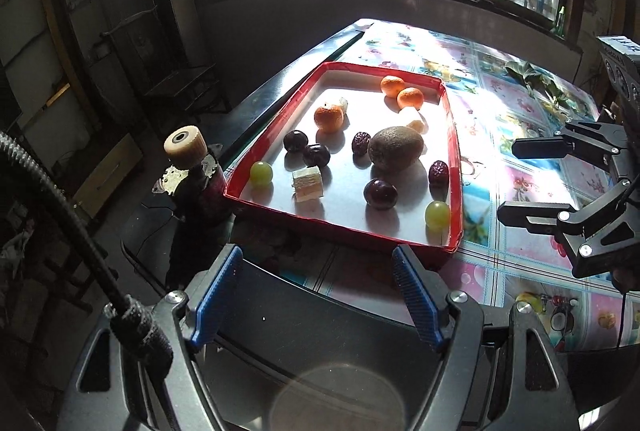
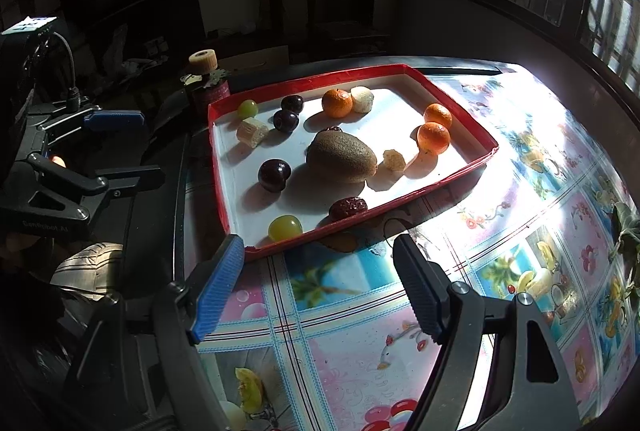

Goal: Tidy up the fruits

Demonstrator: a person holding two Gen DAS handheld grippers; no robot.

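A red-rimmed tray (image 1: 454, 135) (image 2: 218, 167) on the table holds a brown kiwi (image 1: 395, 148) (image 2: 342, 157), three oranges such as (image 1: 329, 118) (image 2: 433, 138), dark plums (image 1: 380, 194) (image 2: 274, 175), green grapes (image 1: 437, 214) (image 2: 285, 227), red dates (image 1: 439, 173) (image 2: 348, 208) and pale fruit chunks (image 1: 307, 183) (image 2: 252, 131). My left gripper (image 1: 318, 263) is open and empty just short of the tray's near edge. My right gripper (image 2: 318, 251) is open and empty at the tray's near corner, over the tablecloth. Each gripper shows in the other's view (image 1: 538, 177) (image 2: 132, 147).
A patterned fruit-print tablecloth (image 2: 500, 251) covers the table. A dark red bottle with a cream ribbed cap (image 1: 186, 147) (image 2: 203, 62) stands beside the tray's left corner. Leaves (image 1: 532, 77) lie on the far table. The table's dark edge (image 1: 256, 291) runs below my left gripper.
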